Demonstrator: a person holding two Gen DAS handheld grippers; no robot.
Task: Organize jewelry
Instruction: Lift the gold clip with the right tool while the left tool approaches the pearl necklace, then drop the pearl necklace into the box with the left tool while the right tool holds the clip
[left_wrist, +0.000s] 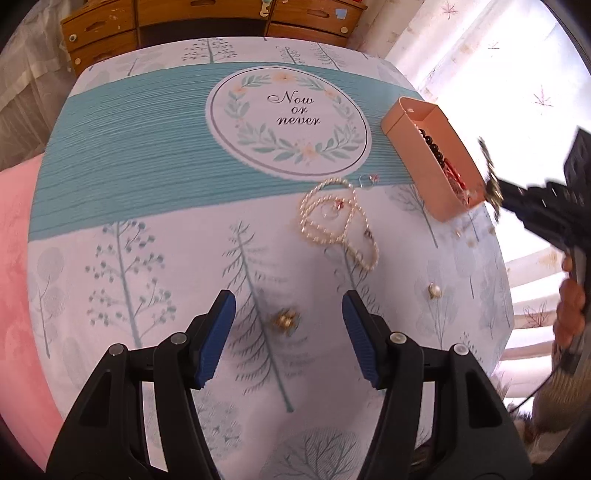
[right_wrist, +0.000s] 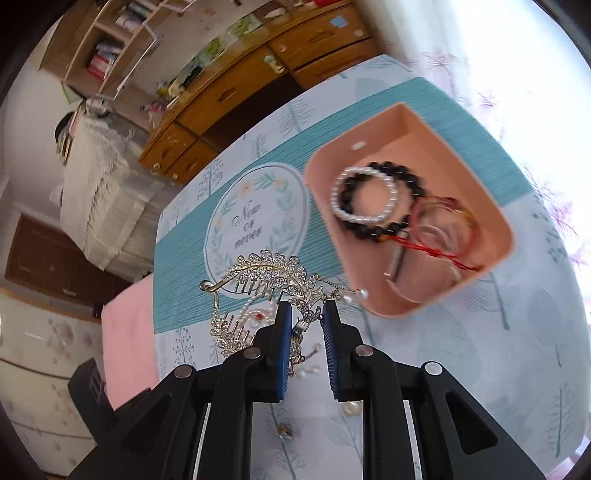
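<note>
Jewelry is split two ways: some sits in the peach box at the right side of the table, the rest lies loose on the tree-print cloth. In the box I see a black bead bracelet, a white bead bracelet and red cord bangles.

My right gripper is clenched on a rhinestone leaf hair comb, lifted off the cloth w/ the box just beyond it to the right. From the left wrist view that comb shows only as a blur beside the box's near corner.

My left gripper hangs w/ jaws released, nothing between them, above a small gold brooch. Farther out lies a looped pearl necklace; a pearl earring sits to the right.

Step in hand, I judge: carrying the comb to the box. Next move calls for centring over the open box, lowering so the comb's teeth clear the rim, then letting go. Left should drop straight onto the brooch.
</note>
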